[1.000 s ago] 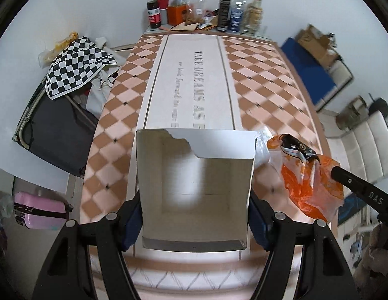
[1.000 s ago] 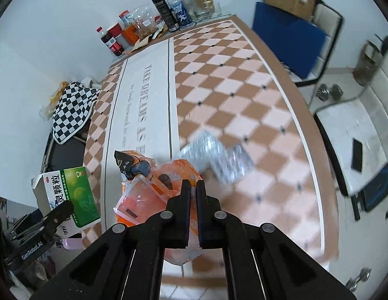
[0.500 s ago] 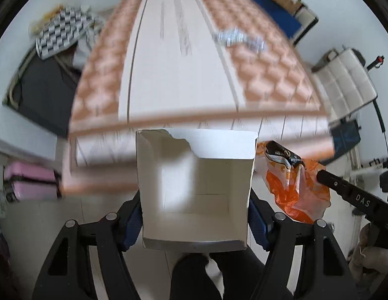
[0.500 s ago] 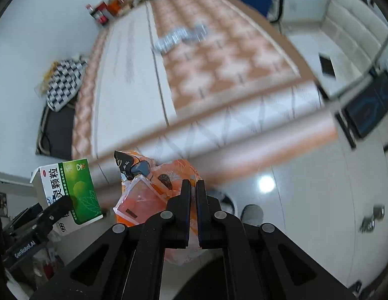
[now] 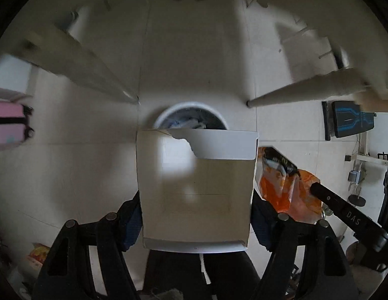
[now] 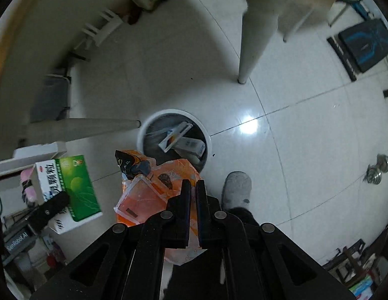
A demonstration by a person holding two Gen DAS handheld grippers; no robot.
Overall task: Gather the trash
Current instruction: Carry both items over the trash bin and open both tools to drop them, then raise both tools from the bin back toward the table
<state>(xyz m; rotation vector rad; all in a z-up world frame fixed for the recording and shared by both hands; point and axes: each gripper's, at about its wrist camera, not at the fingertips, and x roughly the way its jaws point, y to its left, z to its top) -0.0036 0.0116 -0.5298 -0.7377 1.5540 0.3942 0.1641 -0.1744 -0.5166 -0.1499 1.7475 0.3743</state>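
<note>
My left gripper [image 5: 196, 207] is shut on an open white and green medicine box [image 5: 196, 187], which also shows in the right wrist view [image 6: 68, 190]. My right gripper [image 6: 193, 187] is shut on an orange plastic snack bag [image 6: 156, 190], also seen in the left wrist view [image 5: 284, 187]. Both are held above the floor, just short of a round white trash bin [image 6: 153, 120] that holds several boxes. In the left wrist view the bin [image 5: 188, 107] is partly hidden behind the box.
White table legs [image 6: 254, 37] stand on the tiled floor on either side of the bin. A grey slipper [image 6: 236, 187] is beside the bin. A pink case [image 5: 8, 125] lies left, a dark blue mat [image 6: 366, 42] right.
Both grippers have swung down from the tabletop to below the table edge. They now face the floor and the trash bin, still holding the box and the bag.
</note>
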